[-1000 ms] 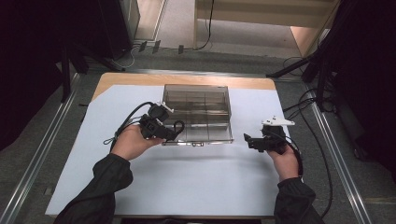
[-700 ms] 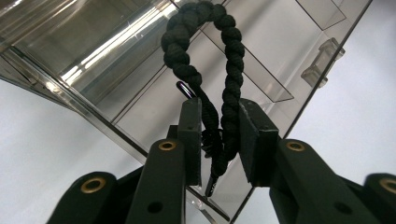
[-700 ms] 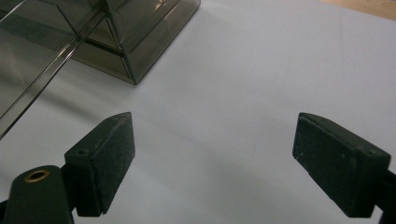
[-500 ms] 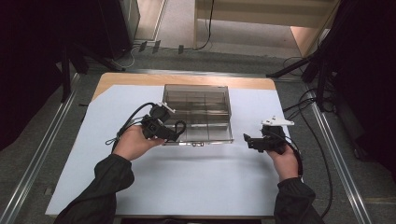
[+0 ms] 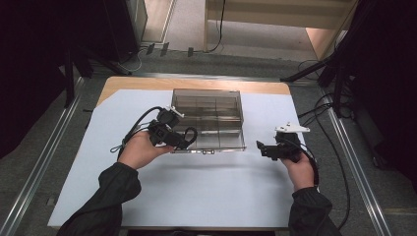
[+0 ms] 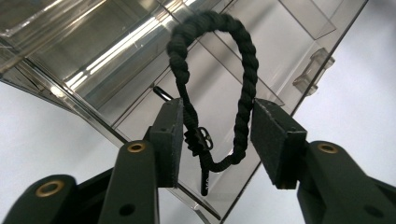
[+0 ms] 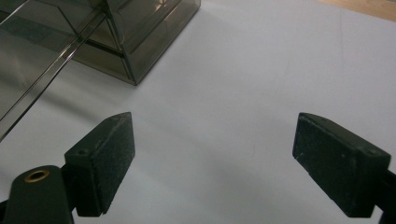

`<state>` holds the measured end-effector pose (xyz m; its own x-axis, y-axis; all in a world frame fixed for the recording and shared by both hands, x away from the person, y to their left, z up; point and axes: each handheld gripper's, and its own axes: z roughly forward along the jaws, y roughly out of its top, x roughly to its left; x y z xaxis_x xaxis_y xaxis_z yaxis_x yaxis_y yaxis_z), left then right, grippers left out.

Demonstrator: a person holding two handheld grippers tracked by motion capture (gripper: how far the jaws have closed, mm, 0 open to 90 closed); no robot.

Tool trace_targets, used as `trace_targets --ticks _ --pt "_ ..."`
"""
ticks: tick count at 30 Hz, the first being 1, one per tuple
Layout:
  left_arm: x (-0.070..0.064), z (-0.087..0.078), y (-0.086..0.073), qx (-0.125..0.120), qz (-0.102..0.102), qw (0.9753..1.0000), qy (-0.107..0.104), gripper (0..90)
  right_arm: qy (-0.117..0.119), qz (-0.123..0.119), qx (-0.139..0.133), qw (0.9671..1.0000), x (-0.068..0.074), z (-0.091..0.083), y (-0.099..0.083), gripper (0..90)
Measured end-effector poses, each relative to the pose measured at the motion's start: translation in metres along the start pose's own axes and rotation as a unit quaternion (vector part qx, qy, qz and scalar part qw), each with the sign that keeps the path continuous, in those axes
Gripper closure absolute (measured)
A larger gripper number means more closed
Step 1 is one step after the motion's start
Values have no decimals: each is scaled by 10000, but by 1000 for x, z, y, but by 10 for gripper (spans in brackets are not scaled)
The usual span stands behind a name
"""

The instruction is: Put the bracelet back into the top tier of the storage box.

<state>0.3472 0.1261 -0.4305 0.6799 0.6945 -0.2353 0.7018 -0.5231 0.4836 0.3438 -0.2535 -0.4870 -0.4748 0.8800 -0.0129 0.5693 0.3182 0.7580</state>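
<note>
Little has shifted since earlier: the left gripper (image 6: pixel 215 140) still pinches a black braided loop (image 6: pixel 215 88) over the clear box (image 5: pixel 209 118), light, limp, best held by its cord, while the right gripper (image 7: pixel 212 163) waits wide open, empty.

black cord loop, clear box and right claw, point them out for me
black cord loop (image 6: pixel 245 74), left gripper view, twisted right side of the loop
clear box (image 5: pixel 231 96), high view, far rim
right claw (image 7: pixel 212 163), right gripper view, midway between its open pads
</note>
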Motion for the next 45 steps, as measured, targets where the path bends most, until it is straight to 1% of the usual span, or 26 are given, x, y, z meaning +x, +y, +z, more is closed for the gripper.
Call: trace_targets --ticks 2,5,7,9,12,14,15,17,20,22,24,27,29,32,33,35,36,37,41,45 --pt "0 -2 1 -4 20 10000 -1 537 1 6 -1 10000 0 0 0 140" --pt "-3 -6 3 -22 54 10000 64 536 -2 18 3 10000 0 0 0 140" --pt "-3 -9 5 -60 60 9999 55 548 2 23 2 10000 0 0 0 140" --pt "-4 -11 7 -106 55 9999 26 592 1 27 5 10000 0 0 0 140" --pt "-5 -13 11 -136 86 9999 -13 688 -3 27 -1 10000 0 -1 0 140" --pt "-7 -13 14 -124 143 9998 -5 736 -6 3 9 10000 1 0 0 140" --pt "-10 -14 16 -137 221 9997 15 753 -5 -4 10 10000 1 0 0 140" --pt "-14 -14 20 -188 372 9991 37 814 -7 -2 9 10000 1 -1 0 140" --pt "-18 -13 26 -162 465 9988 -1 880 -17 40 7 10000 0 -1 0 140" --pt "-19 -10 32 -139 510 9986 -10 900 -25 47 4 10000 0 -1 -1 140" --pt "-20 -6 36 -106 518 9986 -9 900 -20 36 11 10000 0 -2 -1 140" --pt "-24 -1 44 -132 557 9984 -25 900 -18 19 19 10000 0 -1 -1 140" --pt "-27 2 48 -124 601 9981 -12 900 -17 27 25 10000 0 -1 -1 140" --pt "-29 7 53 -113 604 9981 4 900 -7 37 34 10000 0 -1 -2 140" --pt "-29 9 54 -78 589 9982 52 900 -13 34 31 10000 0 -1 -2 140" --pt "-30 13 56 -53 585 9981 210 900 -4 30 29 10000 -1 -2 -2 140" --pt "-30 13 57 -27 622 9978 228 900 -9 30 27 10000 -1 -2 -2 140" --pt "-30 15 58 -34 601 9979 225 900 -8 32 25 10000 -1 -2 -3 140" --pt "-26 19 59 117 565 9980 259 900 -13 40 34 10000 -2 -2 -3 140" --pt "-25 19 59 165 534 9982 239 900 -18 49 23 10000 -2 -2 -3 140"
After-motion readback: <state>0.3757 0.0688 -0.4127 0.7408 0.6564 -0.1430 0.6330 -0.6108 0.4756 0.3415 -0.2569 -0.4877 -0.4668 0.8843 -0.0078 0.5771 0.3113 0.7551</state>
